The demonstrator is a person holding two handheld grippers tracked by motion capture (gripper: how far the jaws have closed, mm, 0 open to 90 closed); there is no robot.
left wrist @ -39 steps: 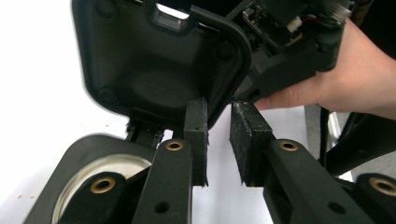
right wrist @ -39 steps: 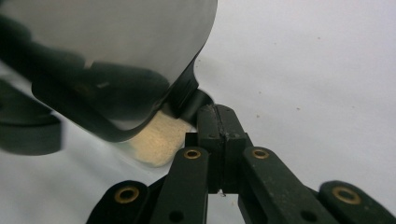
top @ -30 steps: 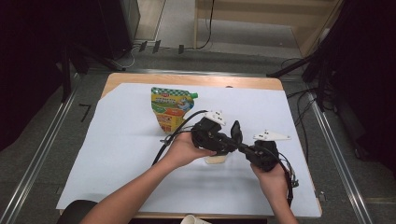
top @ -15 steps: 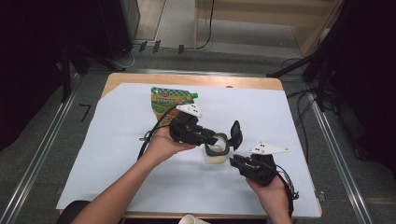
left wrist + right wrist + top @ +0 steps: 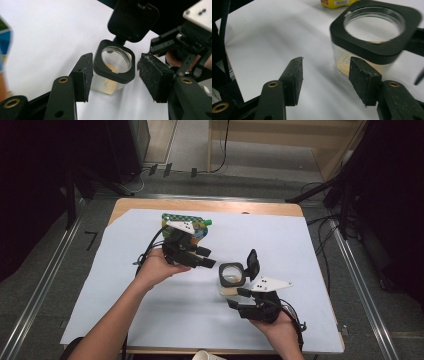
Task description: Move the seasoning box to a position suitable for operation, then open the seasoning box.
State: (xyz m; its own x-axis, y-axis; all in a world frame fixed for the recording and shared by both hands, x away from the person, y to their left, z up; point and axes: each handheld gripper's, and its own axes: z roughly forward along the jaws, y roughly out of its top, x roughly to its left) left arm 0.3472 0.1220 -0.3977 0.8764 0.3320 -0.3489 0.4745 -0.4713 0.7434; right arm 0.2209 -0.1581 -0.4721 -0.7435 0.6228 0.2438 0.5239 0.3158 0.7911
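Two black grippers over a white sheet on a wood-edged table point(image 5: 150, 204), with one small jar point(image 5: 232, 275) between them. Clear square-shouldered body, glossy, with a pale yellowish layer at the bottom; thick matte black collar, rounded-square outside, round mouth inside. Hinged black lid point(image 5: 253, 263) flipped up and standing open at the far side. Standing upright near the middle of the sheet, just right of centre in the high view. Left gripper point(image 5: 115, 75) with jaws spread either side of the jar, just been opening: flat black pads, scuffed and dusty at the edges, one close beside the collar on the left of its own view, the other a clear gap off; nothing pinched. Right gripper point(image 5: 325, 75) likewise parted and just been opening, nothing between the pads; jar up and to the right in its own view, the nearer pad in front of the clear wall, contact not clear to tell. Behind the left hand point(image 5: 157, 267), a soft printed pouch point(image 5: 197, 227), green checks and yellow, with a green cap.
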